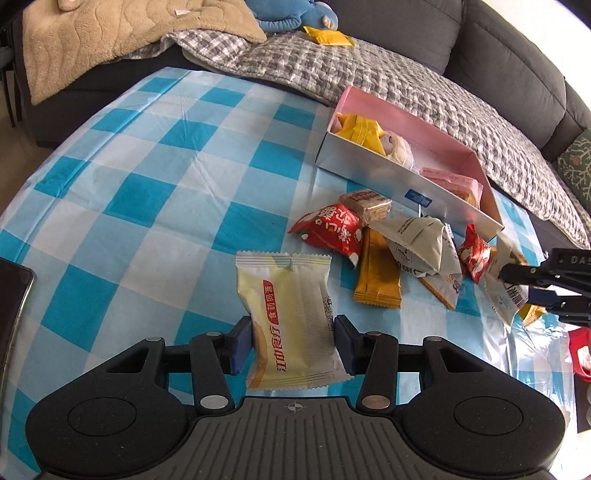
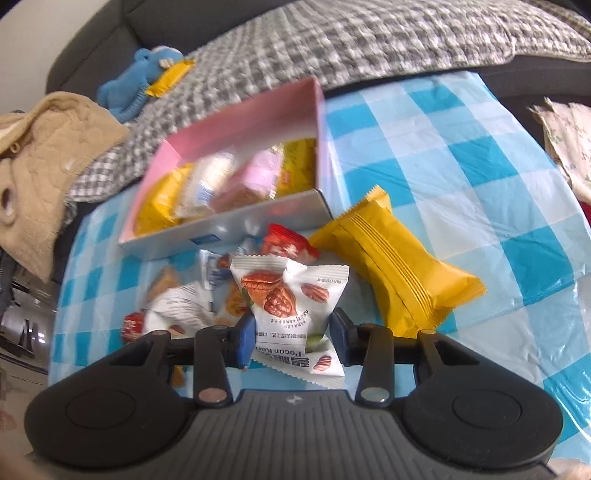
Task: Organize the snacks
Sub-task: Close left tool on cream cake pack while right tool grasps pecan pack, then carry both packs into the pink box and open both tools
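Observation:
My left gripper [image 1: 293, 341] is shut on a pale yellow snack packet [image 1: 290, 314] with red Chinese lettering, held above the blue checked tablecloth. My right gripper [image 2: 293, 334] is shut on a white pecan packet [image 2: 295, 299]; it also shows at the right edge of the left wrist view [image 1: 517, 284]. A pink-lined open box [image 1: 406, 184] holds several snacks and shows in the right wrist view too [image 2: 229, 229]. A pile of loose snacks [image 1: 388, 240] lies in front of the box. A yellow packet [image 2: 391, 258] lies to the right of the pecan packet.
A sofa with a grey checked blanket [image 1: 369, 74], a beige blanket [image 1: 110, 37] and a blue plush toy [image 1: 291, 14] with a yellow packet [image 1: 328, 36] stands behind the table. A dark phone-like object [image 1: 11, 299] lies at the table's left edge.

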